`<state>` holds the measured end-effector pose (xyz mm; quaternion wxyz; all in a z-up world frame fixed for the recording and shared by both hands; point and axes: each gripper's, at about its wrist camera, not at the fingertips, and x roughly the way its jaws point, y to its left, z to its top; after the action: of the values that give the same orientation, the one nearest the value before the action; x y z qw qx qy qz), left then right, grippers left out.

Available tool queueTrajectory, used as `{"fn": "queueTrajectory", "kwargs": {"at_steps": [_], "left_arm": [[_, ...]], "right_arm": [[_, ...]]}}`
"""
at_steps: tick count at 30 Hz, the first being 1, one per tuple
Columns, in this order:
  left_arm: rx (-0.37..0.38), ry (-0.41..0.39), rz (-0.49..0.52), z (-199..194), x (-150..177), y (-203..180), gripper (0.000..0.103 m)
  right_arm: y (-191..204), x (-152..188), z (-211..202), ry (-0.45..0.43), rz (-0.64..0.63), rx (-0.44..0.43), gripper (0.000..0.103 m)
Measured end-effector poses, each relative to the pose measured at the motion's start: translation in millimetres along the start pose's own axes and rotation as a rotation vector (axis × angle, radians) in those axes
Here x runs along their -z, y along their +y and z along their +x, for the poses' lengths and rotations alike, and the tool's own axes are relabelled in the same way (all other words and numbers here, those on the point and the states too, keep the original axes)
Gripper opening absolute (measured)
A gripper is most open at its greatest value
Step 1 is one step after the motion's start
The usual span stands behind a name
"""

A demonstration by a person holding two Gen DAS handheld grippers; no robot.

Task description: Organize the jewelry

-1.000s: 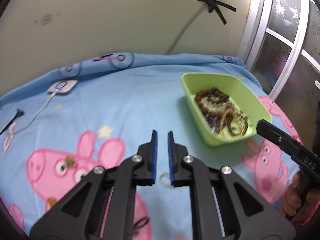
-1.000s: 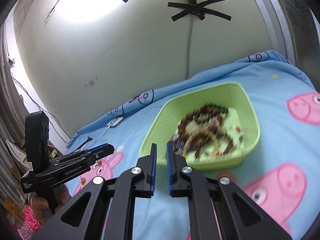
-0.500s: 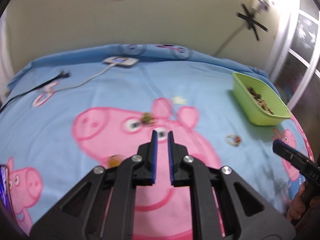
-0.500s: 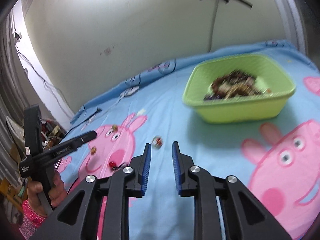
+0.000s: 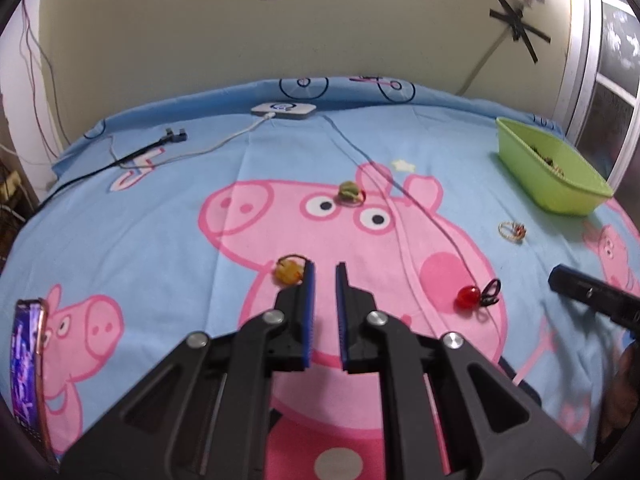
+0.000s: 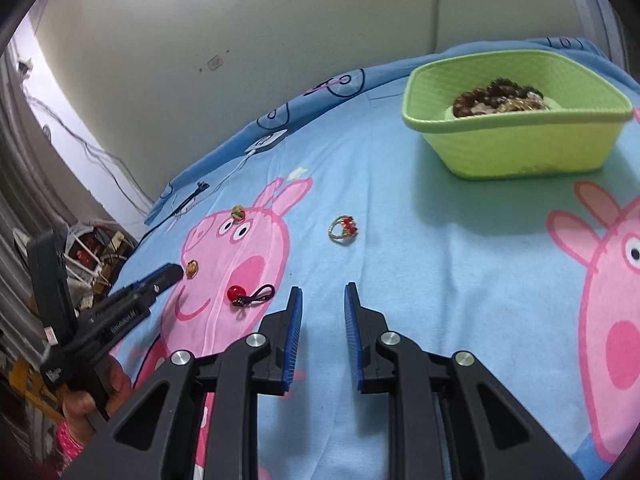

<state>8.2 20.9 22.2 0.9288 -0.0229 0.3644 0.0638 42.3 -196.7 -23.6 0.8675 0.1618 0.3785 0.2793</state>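
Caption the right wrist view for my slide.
Open right hand-held gripper hovers over the sheet, short of a gold ring and the green basket.

Green basket [image 5: 560, 172]: contents [image 5: 548, 159] in the left wrist view are dark specks, too small to tell apart.
Basket contents [image 6: 500, 96]: right wrist view shows a heap of dark beads and gold pieces, single items not separable (near wall hides the lower part).
Phone [image 5: 28, 372]: cut by the left edge, screen blurred.
Right gripper [image 5: 592, 294]: only one dark finger enters the left wrist view, rest beyond the right edge.
Amber piece [image 5: 289, 271]: blurred, partly behind the left finger [image 5: 309, 300].
Left hand [image 6: 100, 392]: mostly covered by the handle.
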Motion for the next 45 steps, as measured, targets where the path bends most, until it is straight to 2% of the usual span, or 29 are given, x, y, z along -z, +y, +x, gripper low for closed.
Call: {"fn": "queueTrajectory", "kwargs": {"at_steps": [11, 18, 32, 45], "left_arm": [[-0.048, 0.026, -0.019, 6, 0, 5, 0.009], [-0.053, 0.032, -0.018, 6, 0, 4, 0.009], [-0.025, 0.031, -0.005, 7, -1, 2, 0.009], [0.019, 0.028, 0.038, 9, -1, -3, 0.009]], "right_arm": [[-8, -3, 1, 0.002, 0.037, -0.040, 0.008], [-8, -4, 1, 0.004, 0.038, -0.046, 0.011], [-13, -3, -3, -0.009, 0.057, -0.069, 0.014], [-13, -2, -5, -0.016, 0.066, -0.052, 0.018]]}}
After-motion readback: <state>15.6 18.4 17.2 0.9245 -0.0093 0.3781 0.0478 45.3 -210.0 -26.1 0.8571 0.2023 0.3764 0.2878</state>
